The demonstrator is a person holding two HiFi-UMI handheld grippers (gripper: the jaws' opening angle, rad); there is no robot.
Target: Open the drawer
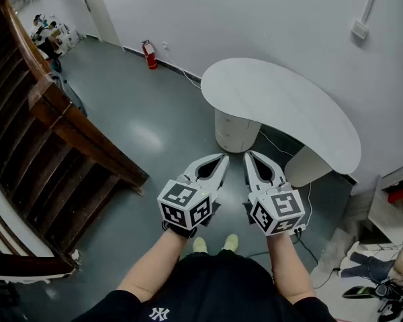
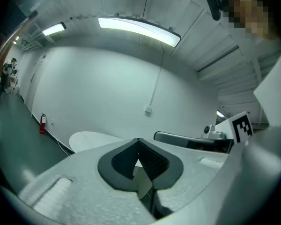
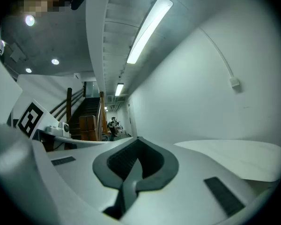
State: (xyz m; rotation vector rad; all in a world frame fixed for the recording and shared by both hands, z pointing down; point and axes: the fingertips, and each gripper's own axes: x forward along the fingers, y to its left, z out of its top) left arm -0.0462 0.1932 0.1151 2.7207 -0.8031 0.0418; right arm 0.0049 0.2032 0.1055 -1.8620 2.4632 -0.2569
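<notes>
- Floor (image 1: 154, 133), grey-green and glossy, runs from under the white table (image 1: 282, 106) out to everything else I can see.
- White wall (image 1: 255, 19) stands behind the table; the table's far edge lies close along it.
- Dark wooden staircase (image 1: 47, 146) rises well to the left of the table, across the open floor.
- The table itself has a long rounded top and sits on two pale round pedestals, one (image 1: 236, 131) under its left end and one (image 1: 309, 166) under its near right side.
- I cannot tell where the drawer is: no view shows one on the table or beside it.
- My left gripper (image 1: 223, 158) hangs in the air just in front of the table's left pedestal, about level. In its own view the left gripper (image 2: 139, 142) has its fingers together, tips meeting. A pale sliver shows in the seam between the pads, and I cannot tell what it is.
- My right gripper (image 1: 248, 155) hangs beside the left one, equally close to the table. In its own view the right gripper (image 3: 138, 138) also has its fingers closed tip to tip, with nothing between them.
- A red fire extinguisher (image 1: 150, 55) stands at the foot of the wall, left of the table.
- A small wall box (image 1: 360, 29) with a cable sits on the wall above the table's right end.
</notes>
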